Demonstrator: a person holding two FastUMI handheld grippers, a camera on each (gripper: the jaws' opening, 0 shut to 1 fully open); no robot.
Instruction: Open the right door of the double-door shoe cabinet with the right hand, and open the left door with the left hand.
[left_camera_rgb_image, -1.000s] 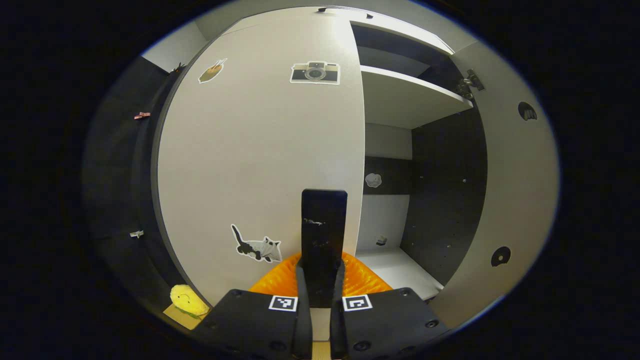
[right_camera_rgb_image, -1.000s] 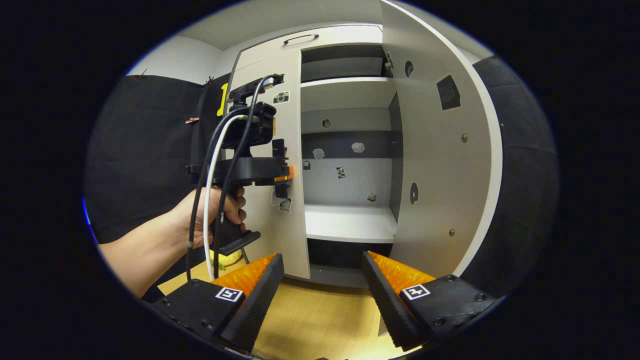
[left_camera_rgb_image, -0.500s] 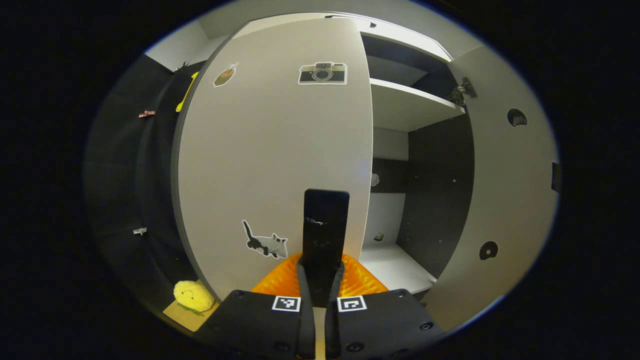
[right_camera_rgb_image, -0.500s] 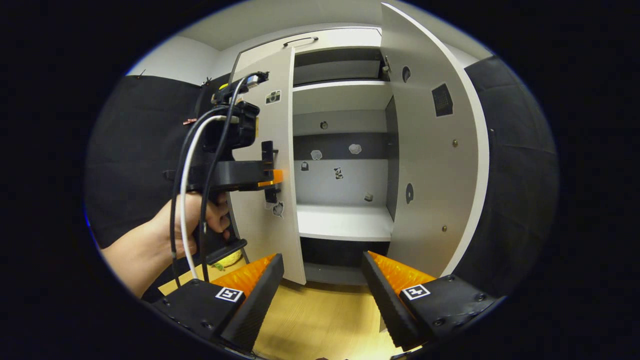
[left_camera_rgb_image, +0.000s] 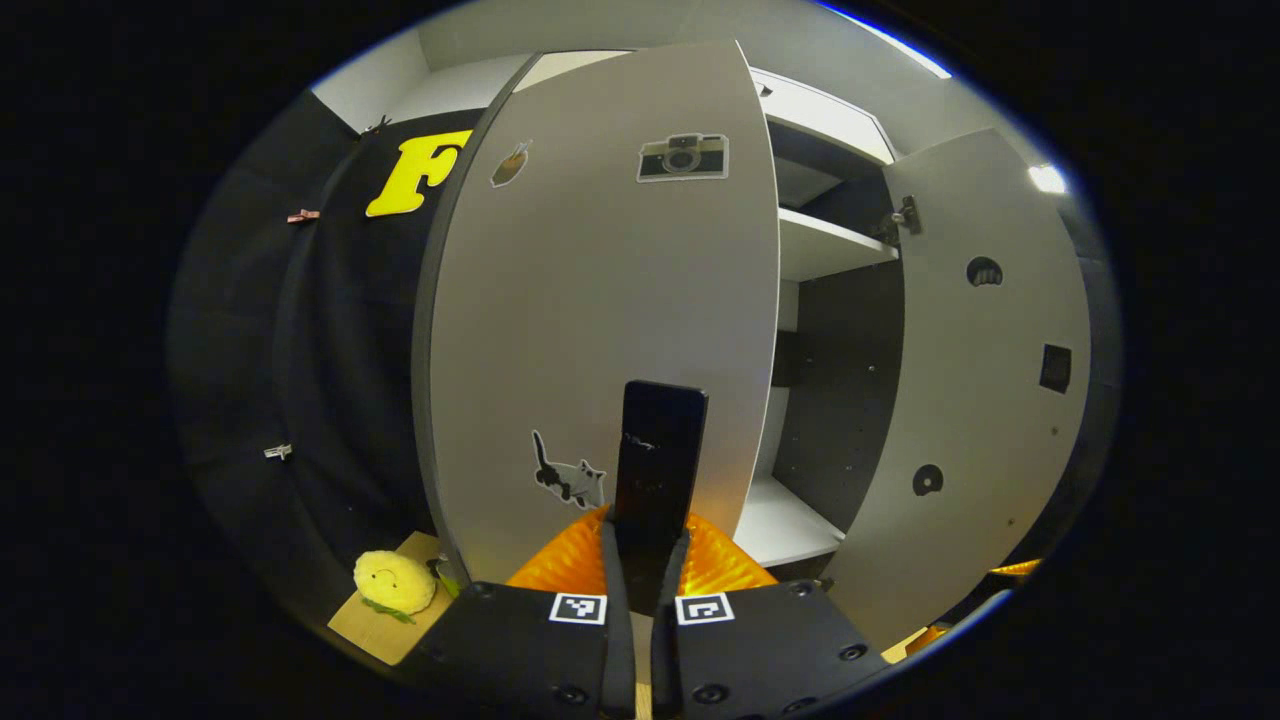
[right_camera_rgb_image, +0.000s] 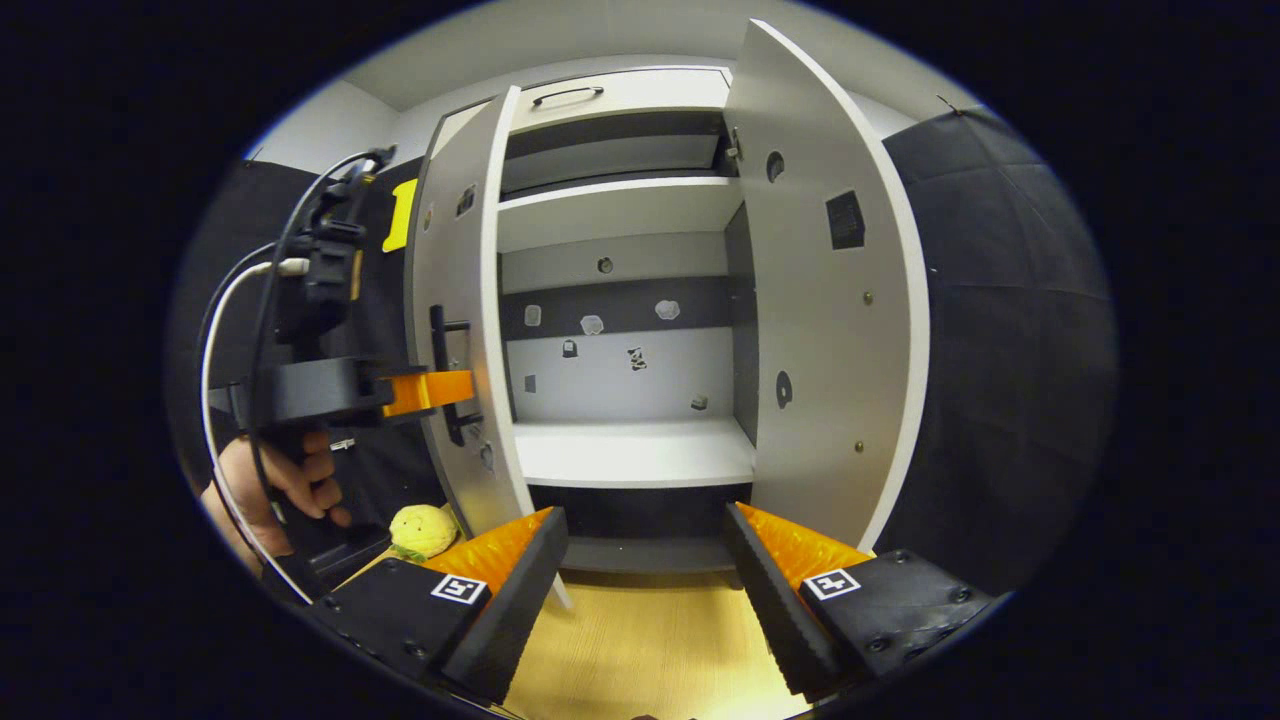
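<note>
left tool clamps the left door's handle.

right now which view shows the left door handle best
The left gripper view: the handle stands close and centred, upright on the left door, with the left tool shut on it. The right gripper view shows it small and side-on, partly behind the tool.

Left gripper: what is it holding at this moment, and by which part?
The left gripper is shut on the black handle of the left door, gripping the handle's lower end. The right gripper is open and holds nothing.
</note>
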